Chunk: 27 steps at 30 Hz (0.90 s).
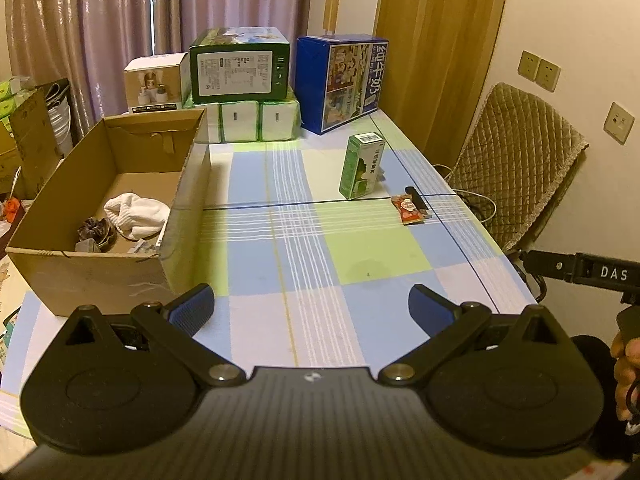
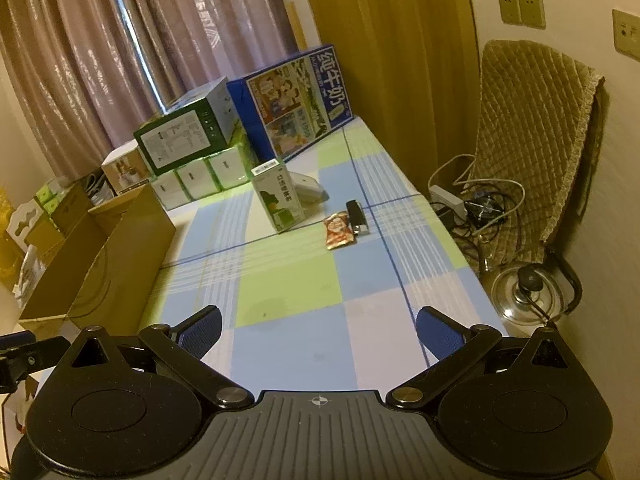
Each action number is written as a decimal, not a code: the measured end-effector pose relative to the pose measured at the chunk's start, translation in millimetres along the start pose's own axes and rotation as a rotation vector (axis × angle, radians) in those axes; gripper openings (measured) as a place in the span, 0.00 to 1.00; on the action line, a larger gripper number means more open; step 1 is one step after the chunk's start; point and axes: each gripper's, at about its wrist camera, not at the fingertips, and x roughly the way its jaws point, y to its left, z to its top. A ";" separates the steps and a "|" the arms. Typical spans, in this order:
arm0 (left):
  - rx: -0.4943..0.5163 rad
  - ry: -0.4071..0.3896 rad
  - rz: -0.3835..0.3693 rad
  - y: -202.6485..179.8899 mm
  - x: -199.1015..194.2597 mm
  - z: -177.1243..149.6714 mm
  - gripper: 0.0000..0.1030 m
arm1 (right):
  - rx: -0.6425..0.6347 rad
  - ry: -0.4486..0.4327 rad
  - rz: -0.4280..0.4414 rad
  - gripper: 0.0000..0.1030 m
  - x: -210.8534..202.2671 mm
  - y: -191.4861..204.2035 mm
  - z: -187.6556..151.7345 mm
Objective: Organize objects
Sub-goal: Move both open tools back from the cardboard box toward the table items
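Observation:
An open cardboard box point(image 1: 120, 216) point(image 2: 100, 256) stands on the table's left side; inside lie a white cloth point(image 1: 136, 214) and a dark scrunchie point(image 1: 96, 232). A small green carton point(image 1: 362, 166) point(image 2: 278, 196) stands upright mid-table. Beside it lie a red snack packet point(image 1: 408, 210) point(image 2: 339, 230) and a black lighter point(image 1: 418, 202) point(image 2: 357, 218). A white object point(image 2: 308, 190) shows behind the carton in the right wrist view. My left gripper point(image 1: 312, 304) is open over the near table. My right gripper point(image 2: 318, 326) is open too, nothing between its fingers.
Stacked boxes line the far edge: a green box point(image 1: 239, 66), tissue packs point(image 1: 256, 120), a blue milk case point(image 1: 340, 80). A padded chair point(image 1: 516, 168) stands right of the table with cables point(image 2: 476, 204) and a glass lid point(image 2: 526, 292). A person's hand point(image 1: 628, 372) shows at right.

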 end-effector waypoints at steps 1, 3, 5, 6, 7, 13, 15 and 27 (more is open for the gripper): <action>-0.001 0.000 -0.001 -1.0 -0.1 0.0 0.99 | 0.002 0.000 -0.001 0.98 -0.3 -1.0 -0.1; -0.005 0.003 -0.001 -1.7 1.4 0.0 0.99 | 0.004 -0.001 -0.004 0.98 -0.8 -3.1 0.3; -0.007 0.006 0.000 -2.4 2.9 0.0 0.99 | 0.005 -0.004 -0.009 0.98 -1.0 -4.6 0.8; -0.008 0.007 0.000 -2.7 3.8 0.0 0.99 | 0.005 -0.005 -0.011 0.98 -1.1 -5.2 0.8; -0.008 0.009 0.000 -3.1 4.4 0.0 0.99 | 0.004 -0.007 -0.014 0.98 -1.1 -5.6 0.3; -0.006 0.013 -0.003 -4.7 8.0 -0.8 0.99 | 0.007 -0.004 -0.029 0.98 2.3 -10.7 -1.7; -0.008 0.015 -0.002 -5.9 10.8 -0.7 0.99 | 0.008 -0.002 -0.031 0.98 3.1 -12.7 -1.7; -0.010 0.030 -0.016 -14.8 30.8 7.8 0.99 | -0.016 -0.013 -0.053 0.98 12.0 -25.0 6.4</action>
